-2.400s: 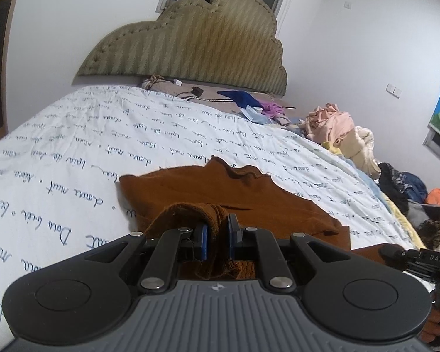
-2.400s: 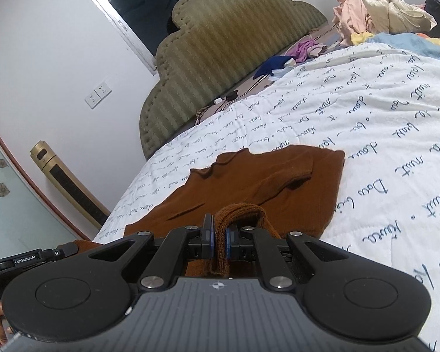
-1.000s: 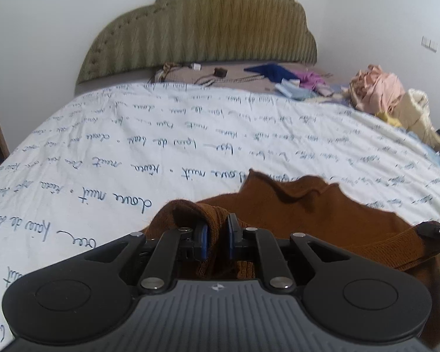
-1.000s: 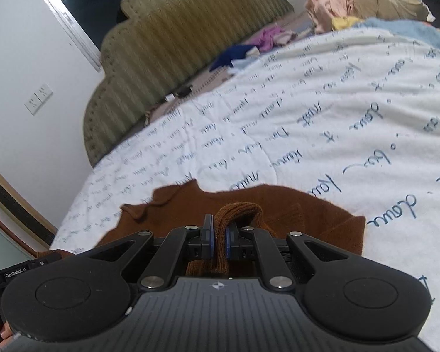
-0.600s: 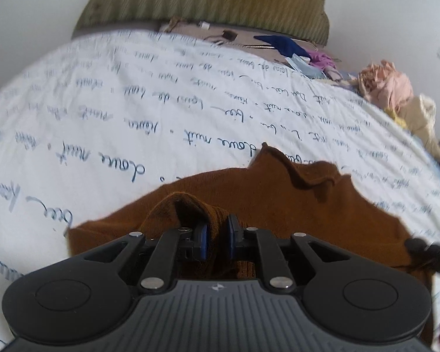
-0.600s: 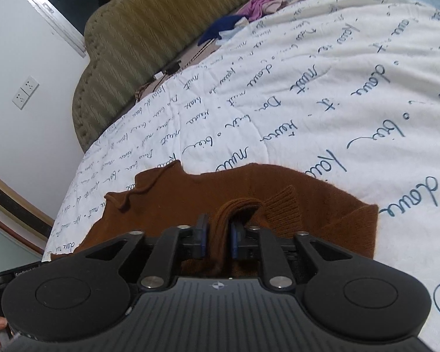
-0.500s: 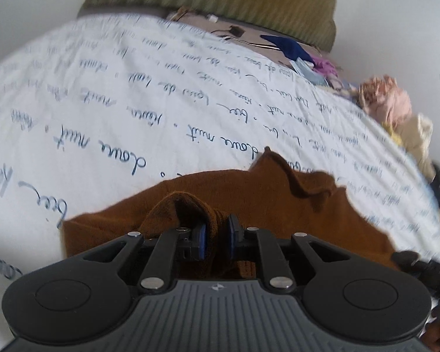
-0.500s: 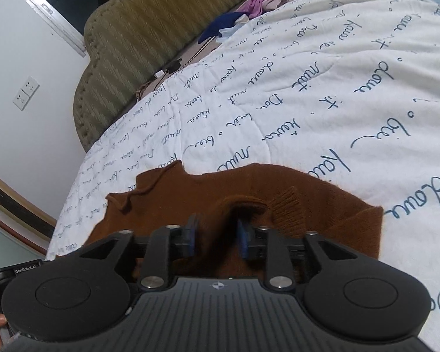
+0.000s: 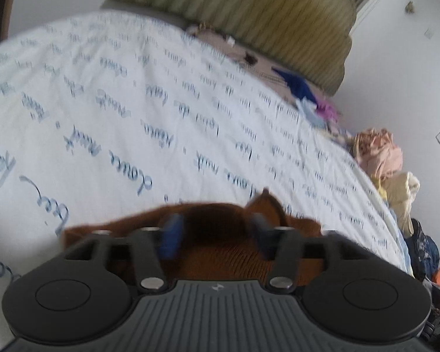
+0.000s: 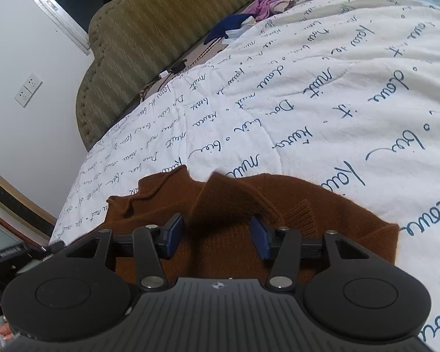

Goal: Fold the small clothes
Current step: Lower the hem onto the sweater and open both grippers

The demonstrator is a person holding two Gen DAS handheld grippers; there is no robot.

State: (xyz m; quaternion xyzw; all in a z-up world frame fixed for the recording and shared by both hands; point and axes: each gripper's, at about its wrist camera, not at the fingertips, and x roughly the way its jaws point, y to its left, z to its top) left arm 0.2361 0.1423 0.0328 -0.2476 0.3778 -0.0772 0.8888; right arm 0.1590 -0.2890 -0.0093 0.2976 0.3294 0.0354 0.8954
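Note:
A small brown knit garment (image 10: pixel 322 205) lies folded on the white bedspread with blue script (image 10: pixel 337 94). My right gripper (image 10: pixel 217 234) is open just above the garment's near edge, its blue pads apart, holding nothing. In the left wrist view, which is blurred, the garment (image 9: pixel 220 258) lies right under my left gripper (image 9: pixel 212 230), which is open and empty too. The left gripper's body (image 10: pixel 11 258) shows at the left edge of the right wrist view.
An olive padded headboard (image 10: pixel 167 29) stands at the far end of the bed. Blue and purple clothes (image 10: pixel 243 20) lie near it. A pile of pink, cream and dark clothes (image 9: pixel 387 161) lines the bed's right side.
Both grippers were shut on the garment's edge and carried it forward over the rest. The right one opened half a second ago; the left has now opened too. The garment lies released.

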